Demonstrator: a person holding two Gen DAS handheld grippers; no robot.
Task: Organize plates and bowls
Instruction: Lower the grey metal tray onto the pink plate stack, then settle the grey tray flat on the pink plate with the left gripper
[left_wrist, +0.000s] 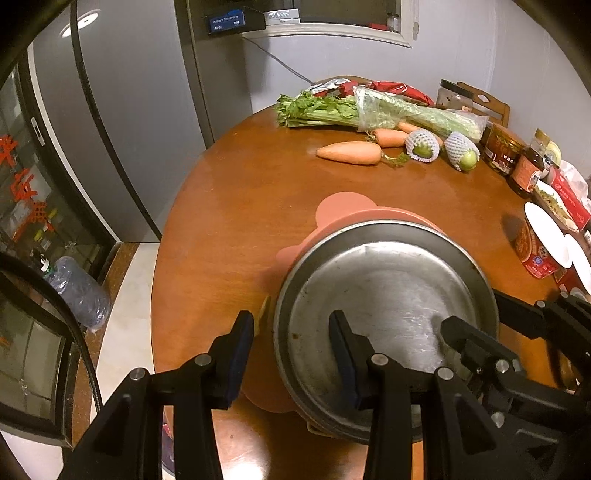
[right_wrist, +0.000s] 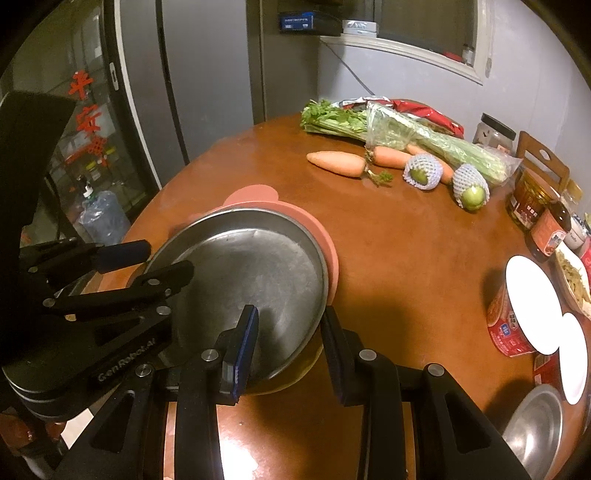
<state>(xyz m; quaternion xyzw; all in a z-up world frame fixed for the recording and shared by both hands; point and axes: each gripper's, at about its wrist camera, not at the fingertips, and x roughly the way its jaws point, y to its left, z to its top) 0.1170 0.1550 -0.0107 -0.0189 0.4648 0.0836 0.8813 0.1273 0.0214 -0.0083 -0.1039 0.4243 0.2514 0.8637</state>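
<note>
The left gripper (left_wrist: 291, 350) is straddling the near left rim of the steel plate (left_wrist: 388, 295), pinching it, probably to steady the stack. The plate is sitting on a pink mat (left_wrist: 332, 210) at the desk (left_wrist: 240, 192) centre. The right gripper (right_wrist: 290, 343) is clamping the plate's near right rim, likely sharing the load. Farther right, white plates (right_wrist: 532, 302) and a steel bowl (right_wrist: 535, 432) are waiting, apparently unsorted.

A scuffed steel plate (left_wrist: 384, 295) sits tilted atop a pink mat (left_wrist: 343, 210) near the table's near edge. White plates (right_wrist: 535, 302) and another steel bowl (right_wrist: 535, 428) lie at right.
</note>
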